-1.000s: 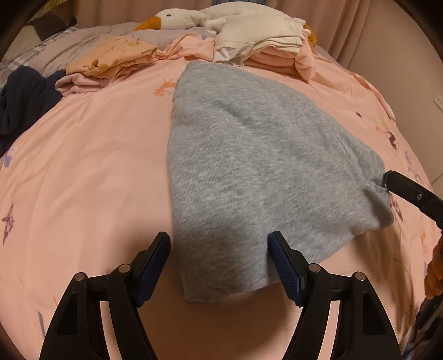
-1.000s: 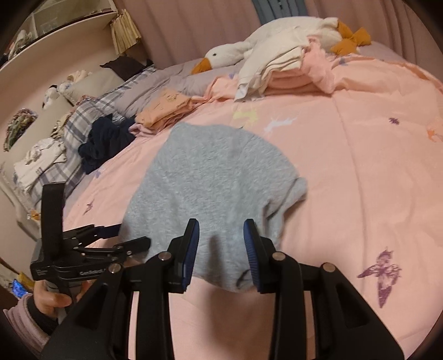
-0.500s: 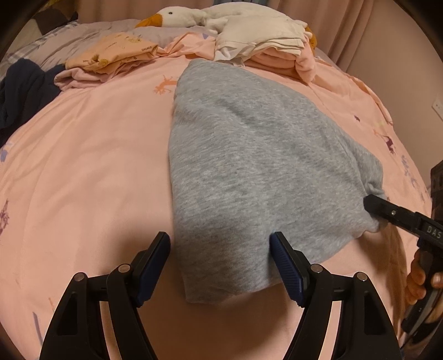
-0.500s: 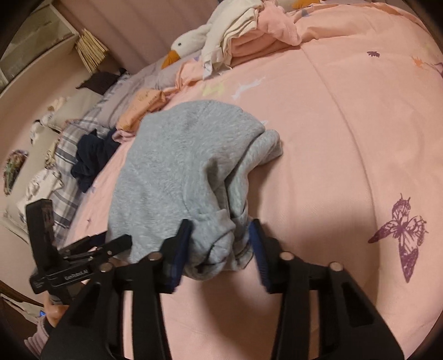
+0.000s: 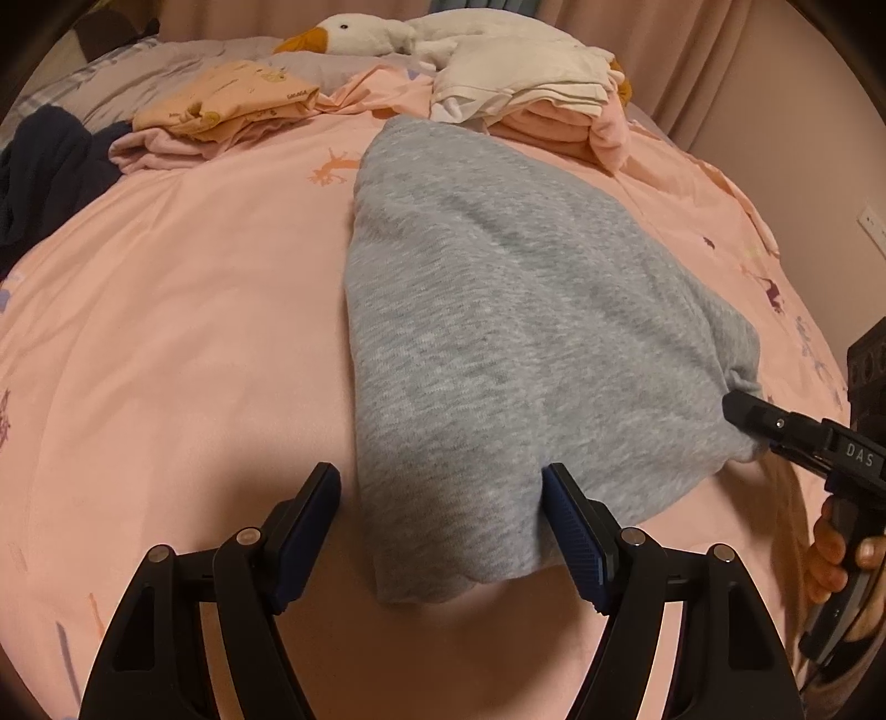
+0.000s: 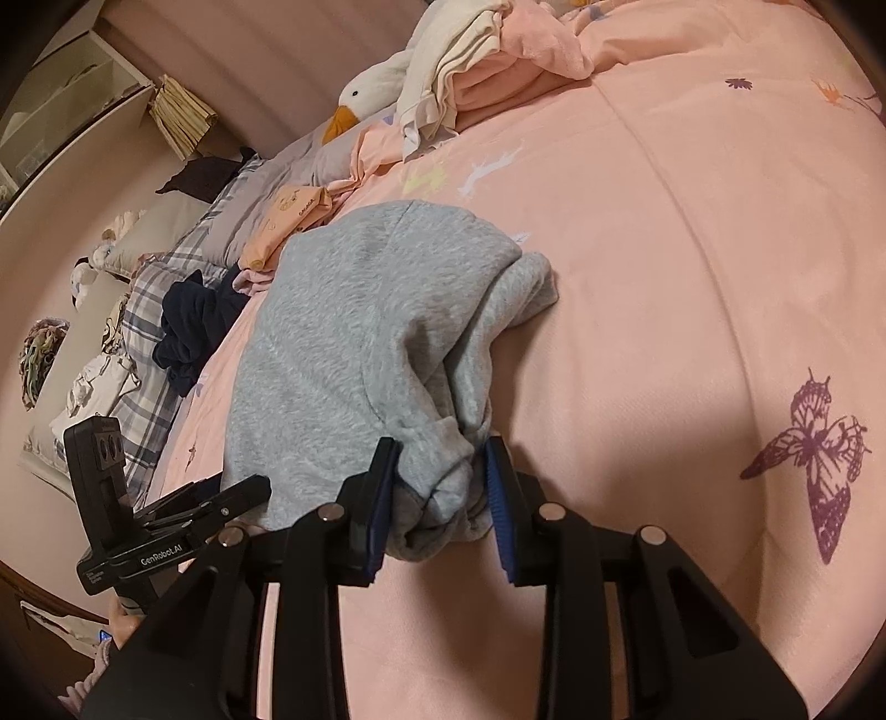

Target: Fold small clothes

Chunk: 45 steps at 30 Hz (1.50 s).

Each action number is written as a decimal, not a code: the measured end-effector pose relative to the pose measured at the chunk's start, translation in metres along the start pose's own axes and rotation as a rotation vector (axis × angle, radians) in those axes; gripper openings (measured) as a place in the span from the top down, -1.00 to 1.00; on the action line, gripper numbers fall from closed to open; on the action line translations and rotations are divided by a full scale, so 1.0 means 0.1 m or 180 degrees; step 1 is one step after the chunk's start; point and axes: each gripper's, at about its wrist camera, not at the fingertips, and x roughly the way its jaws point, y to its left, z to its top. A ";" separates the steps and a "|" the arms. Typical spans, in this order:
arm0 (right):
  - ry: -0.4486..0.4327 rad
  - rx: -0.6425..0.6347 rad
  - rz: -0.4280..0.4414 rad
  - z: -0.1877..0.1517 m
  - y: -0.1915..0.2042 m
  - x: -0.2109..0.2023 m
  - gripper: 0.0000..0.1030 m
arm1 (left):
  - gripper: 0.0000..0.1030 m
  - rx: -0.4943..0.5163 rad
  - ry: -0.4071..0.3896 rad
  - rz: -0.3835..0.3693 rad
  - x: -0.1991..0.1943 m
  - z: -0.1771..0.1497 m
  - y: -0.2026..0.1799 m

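Observation:
A grey knit garment lies folded on the pink bedspread. My left gripper stands open over its near corner. The cloth lies between the fingers against the right pad, and the left pad is clear of it. At the garment's right corner, my right gripper has a bunched wad of the grey garment filling the gap between both blue pads, and its jaws are closing on it. The left wrist view shows the right gripper tip at that gathered corner. The left gripper appears at the lower left of the right wrist view.
A stack of white and pink folded clothes and a goose plush sit at the far end of the bed. Orange printed clothes and a dark navy garment lie far left. A hand holds the right gripper's handle.
The right gripper came down, rolled, and took the garment's right corner between its jaws, bunching the cloth there. The left gripper stayed where it was, open.

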 end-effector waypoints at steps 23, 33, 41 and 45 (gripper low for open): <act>-0.0011 0.0090 -0.0073 -0.05 -0.05 -0.09 0.33 | -0.46 -0.0077 0.0085 0.0234 -0.15 -0.11 0.05; -0.0013 0.0042 -0.0158 -0.06 -0.02 -0.12 0.32 | -0.46 -0.0066 0.0084 0.0300 -0.18 -0.12 0.05; -0.0020 0.0068 -0.0185 -0.07 -0.02 -0.12 0.27 | -0.46 -0.0073 0.0115 0.0411 -0.20 -0.13 0.06; -0.0035 0.0068 -0.0230 -0.10 -0.01 -0.15 0.24 | -0.46 -0.0099 0.0111 0.0479 -0.27 -0.16 0.07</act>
